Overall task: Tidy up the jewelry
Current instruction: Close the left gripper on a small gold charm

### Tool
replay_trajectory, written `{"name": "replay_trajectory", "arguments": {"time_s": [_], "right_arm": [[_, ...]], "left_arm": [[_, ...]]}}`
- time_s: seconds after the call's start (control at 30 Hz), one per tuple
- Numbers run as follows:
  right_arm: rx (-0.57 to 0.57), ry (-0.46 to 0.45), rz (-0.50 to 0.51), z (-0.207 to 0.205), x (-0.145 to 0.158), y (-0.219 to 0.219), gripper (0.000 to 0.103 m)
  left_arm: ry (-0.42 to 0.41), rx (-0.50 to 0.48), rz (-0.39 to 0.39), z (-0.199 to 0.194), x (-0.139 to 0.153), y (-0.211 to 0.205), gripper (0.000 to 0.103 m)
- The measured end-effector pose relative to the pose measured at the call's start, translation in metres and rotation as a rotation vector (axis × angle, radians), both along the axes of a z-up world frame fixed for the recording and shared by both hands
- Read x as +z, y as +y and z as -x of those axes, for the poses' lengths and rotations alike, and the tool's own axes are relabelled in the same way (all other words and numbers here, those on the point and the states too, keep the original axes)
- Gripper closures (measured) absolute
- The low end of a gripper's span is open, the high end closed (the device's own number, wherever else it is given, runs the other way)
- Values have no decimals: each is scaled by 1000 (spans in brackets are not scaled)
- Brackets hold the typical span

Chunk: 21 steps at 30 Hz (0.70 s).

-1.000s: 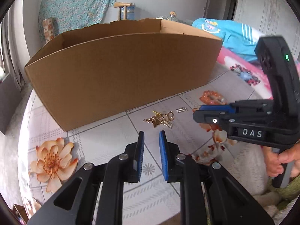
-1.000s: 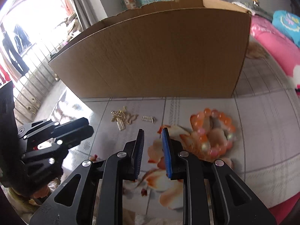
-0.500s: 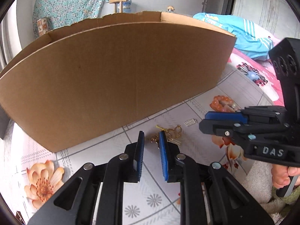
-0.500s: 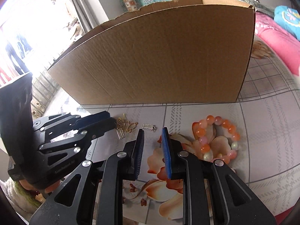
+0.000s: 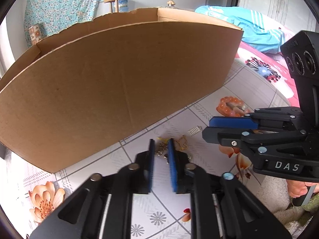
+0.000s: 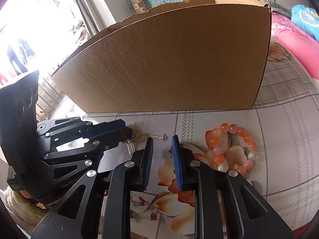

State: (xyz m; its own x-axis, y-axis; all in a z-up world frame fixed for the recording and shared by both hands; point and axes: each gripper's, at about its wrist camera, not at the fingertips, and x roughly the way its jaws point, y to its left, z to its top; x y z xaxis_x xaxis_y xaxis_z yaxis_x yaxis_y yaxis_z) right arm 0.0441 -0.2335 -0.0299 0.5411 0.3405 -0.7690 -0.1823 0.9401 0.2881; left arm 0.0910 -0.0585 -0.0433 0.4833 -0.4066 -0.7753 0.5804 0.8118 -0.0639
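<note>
Jewelry lies loose on the surface in front of the box, none of it seen put away yet. The tall brown cardboard box (image 5: 119,79) stands just behind the pieces with its top open, so you will have to lift clear of its near wall before you let anything go. The surface (image 5: 159,209), under a slick floral tile-print cloth, gives small metal little to catch on, so do not drag.

Your left hand-held gripper (image 5: 161,145) has just been closing, and its jaws stand almost together on the tangled gold charm cluster (image 5: 161,148). Raise it slowly and watch for a dangling end or a butterfly-shaped piece left behind.

Your right hand-held gripper (image 6: 162,139) hangs empty, jaws a narrow gap apart, over bare cloth. Keep it out of the left one's path.

The orange-and-pearl bead bracelet (image 6: 214,140) lies to its right, apart from everything else, and looks like the easiest pick.

The tiny silver ladder-shaped charm (image 6: 159,135) lies flat just beyond the right fingertips. Come at it steeply and pinch across its short side.
</note>
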Motion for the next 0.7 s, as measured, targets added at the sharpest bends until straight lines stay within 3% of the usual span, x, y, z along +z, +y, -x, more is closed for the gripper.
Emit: {"name": "replay_trajectory", "arguments": {"time_s": [0.07,0.2,0.33,0.47,0.63,0.7], "right_arm": [[0,0,1,0,0,0,83],[-1,1,-1,0,0,0,83],[-4,4,-8,-1,0,-1,83],[-5,4,-8,-1,0,-1,83],[-4,4,-8,-1,0,-1,83],[-5,5,-8,-1,0,-2,83]], "left_arm": [[13,-4,17,-1,0,1,101],[87,16,160,-6,5,16,103],[77,53,236,-5,22,34,103],[38,63,249,3,36,46,103],[10,37,165,7,32,34,102],[19,23,147,4,27,27,90]]}}
